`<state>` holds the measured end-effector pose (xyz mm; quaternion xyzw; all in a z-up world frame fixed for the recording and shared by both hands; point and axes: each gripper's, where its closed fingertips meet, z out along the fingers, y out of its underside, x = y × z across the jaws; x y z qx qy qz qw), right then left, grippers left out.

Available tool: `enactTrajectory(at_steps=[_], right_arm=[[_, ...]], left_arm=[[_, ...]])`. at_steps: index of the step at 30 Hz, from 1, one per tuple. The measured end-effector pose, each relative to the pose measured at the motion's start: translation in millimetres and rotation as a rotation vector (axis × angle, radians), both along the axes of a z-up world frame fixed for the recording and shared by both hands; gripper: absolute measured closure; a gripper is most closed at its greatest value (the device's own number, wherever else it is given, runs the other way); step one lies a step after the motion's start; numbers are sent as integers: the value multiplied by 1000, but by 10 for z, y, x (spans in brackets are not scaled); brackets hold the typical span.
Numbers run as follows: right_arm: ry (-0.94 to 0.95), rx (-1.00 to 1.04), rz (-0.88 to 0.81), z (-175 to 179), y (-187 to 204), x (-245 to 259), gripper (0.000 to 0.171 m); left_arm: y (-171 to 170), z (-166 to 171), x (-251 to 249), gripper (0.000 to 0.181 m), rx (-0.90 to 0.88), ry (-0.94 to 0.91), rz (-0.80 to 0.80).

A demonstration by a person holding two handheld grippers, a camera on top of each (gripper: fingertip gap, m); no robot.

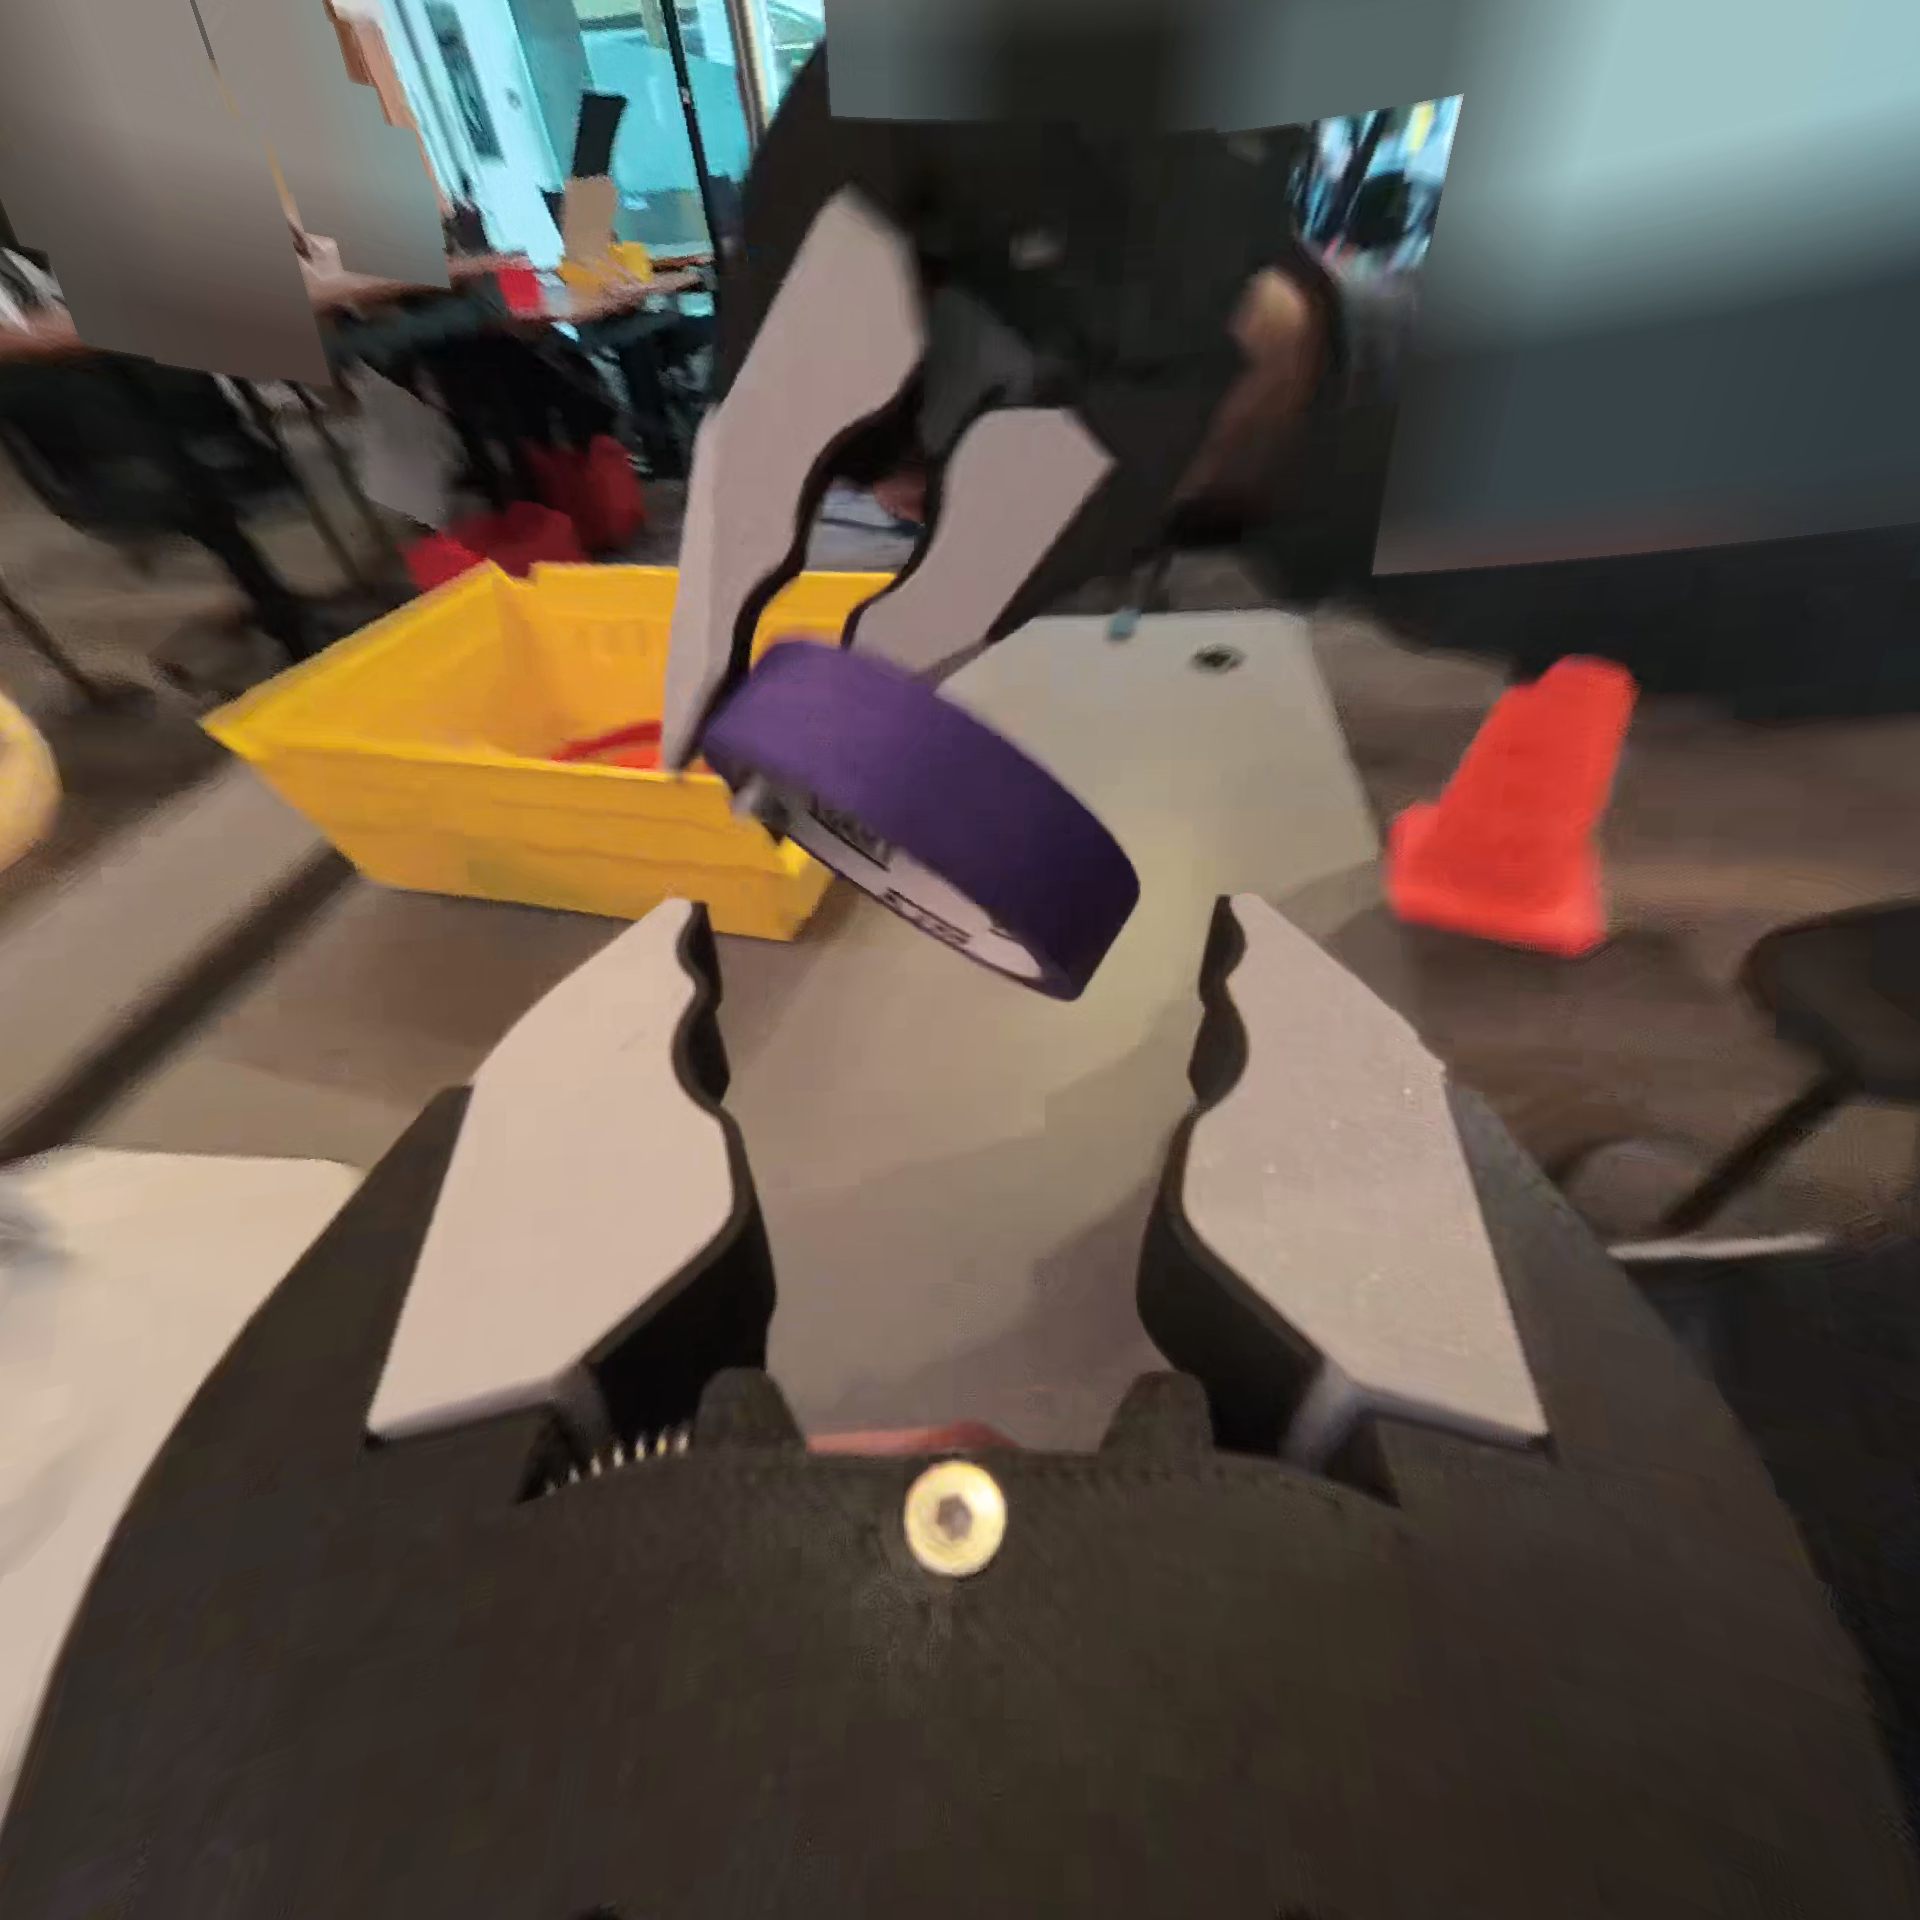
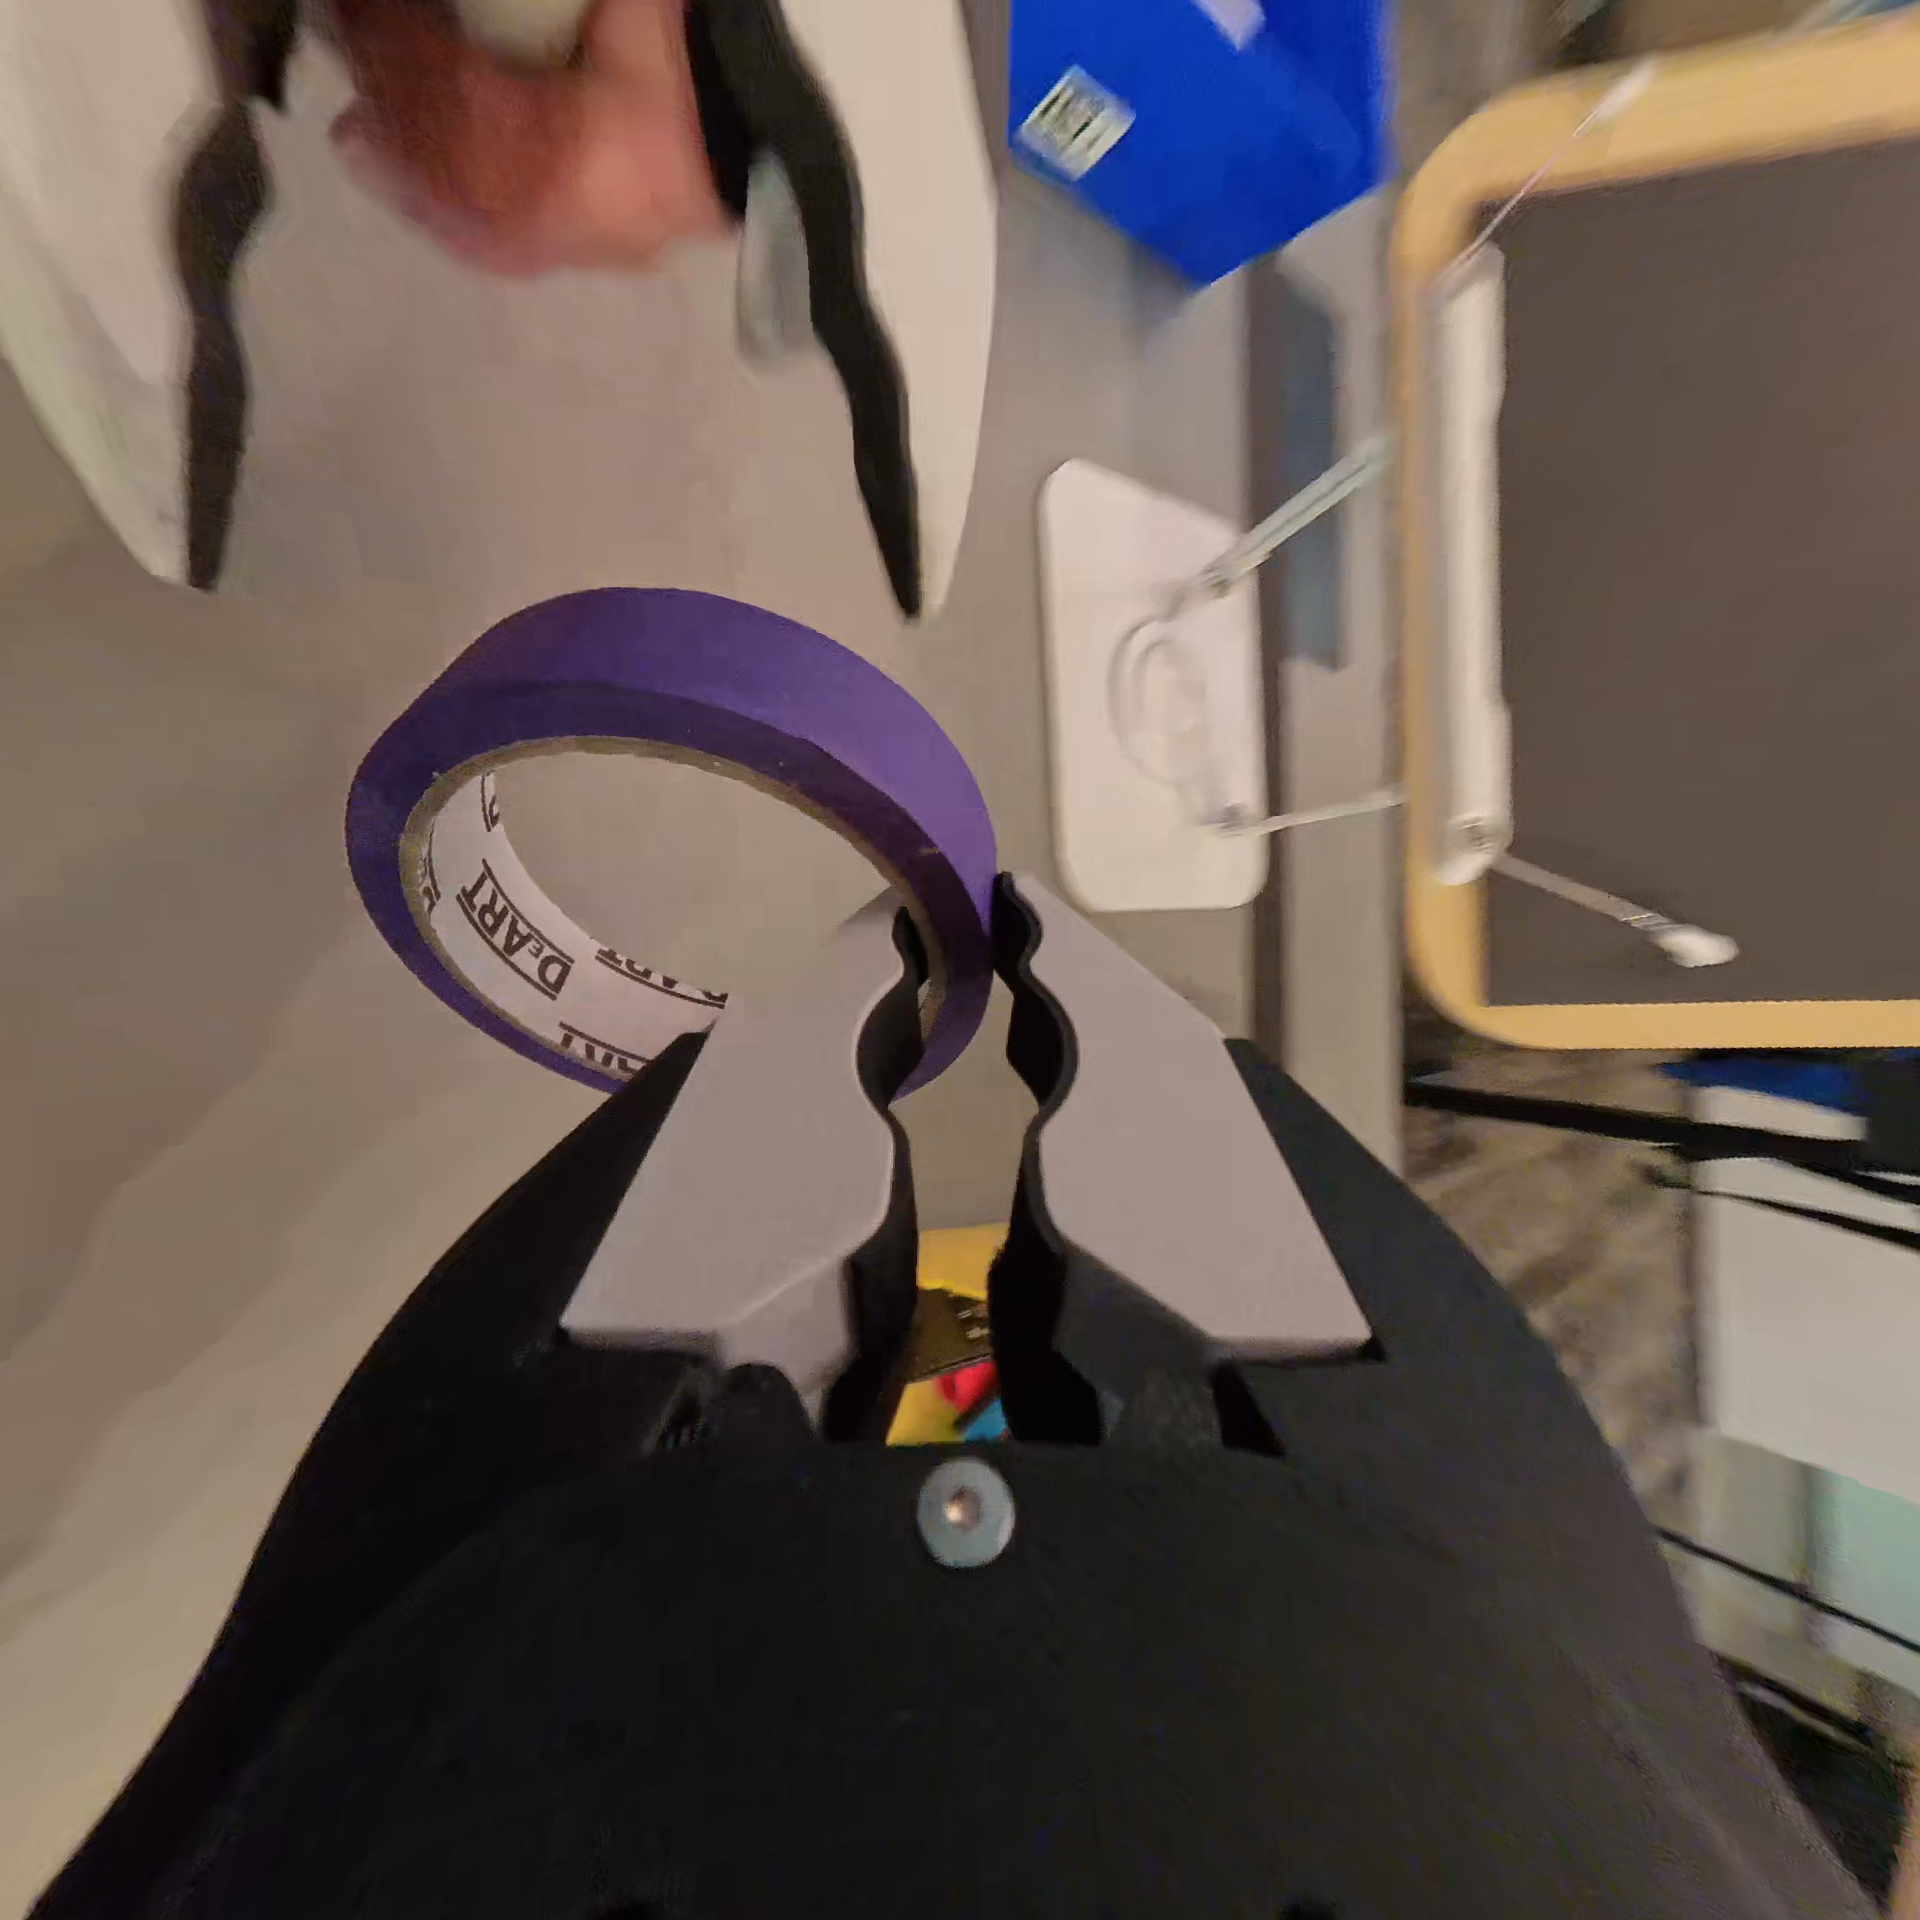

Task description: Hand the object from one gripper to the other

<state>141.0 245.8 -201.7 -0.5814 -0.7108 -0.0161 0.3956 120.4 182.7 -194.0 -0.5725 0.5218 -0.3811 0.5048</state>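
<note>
Busy workroom behind a pale grey tabletop, background all blurry. In the left wrist view, going left to right: a yellow plastic bin sits at centre-left on the table, then the roll of purple masking tape hangs mid-frame above the table, and an orange-red plastic cone stands off on the right. The right gripper comes down from the top centre and is clamped on the roll's wall — one finger inside the ring, one outside. The left gripper fills the bottom of the frame, jaws spread wide, tips just short of the roll and not touching it. In the right wrist view a blue box shows at upper right.
</note>
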Motion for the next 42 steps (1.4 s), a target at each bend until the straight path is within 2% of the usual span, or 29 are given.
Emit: enactTrajectory(at_steps=[3, 6, 9, 12, 14, 16, 18, 19, 25, 30, 31, 35, 37, 38, 40, 42], right_arm=[[-22, -167, -50, -137, 59, 47, 164], [-75, -281, -135, -260, 142, 106, 164], [-170, -325, -218, -395, 227, 158, 165], [-242, -404, -271, -524, 229, 143, 164], [-307, -426, -299, -602, 232, 158, 164], [-347, -431, -321, -641, 248, 154, 164], [-377, -431, -335, -658, 258, 153, 164], [-388, -426, -339, -660, 266, 150, 164], [-463, -384, -345, -678, 302, 87, 164], [-468, -457, -274, -752, 233, -68, 160], [-447, -471, -256, -744, 232, -113, 158], [-277, -476, -224, -624, 348, -246, 125], [-186, -498, -230, -554, 376, -267, 118], [-138, -529, -226, -521, 361, -282, 110], [-40, -666, -207, -451, 257, -323, 105], [46, -714, -198, -356, 273, -318, 97]], left_arm=[[-81, 67, 15, 106, 324, 148, 31], [-198, 22, 122, 113, 543, 307, 24], [-242, -176, 264, 116, 671, 502, 22], [-103, -378, 333, 122, 715, 684, 82], [-5, -539, 339, 121, 709, 808, 100], [94, -691, 296, 129, 709, 940, 123], [179, -803, 211, 151, 696, 1042, 140], [204, -835, 184, 156, 675, 1062, 146], [240, -919, 130, 162, 621, 1103, 149], [149, -1014, 150, 168, 422, 1008, 85], [119, -1040, 150, 169, 378, 988, 69], [89, -958, 115, 171, 235, 878, 56], [66, -882, 80, 171, 169, 848, 29], [54, -843, 74, 171, 129, 826, 16], [18, -790, 61, 171, 53, 794, -22], [37, -743, 41, 171, 25, 775, -32]])
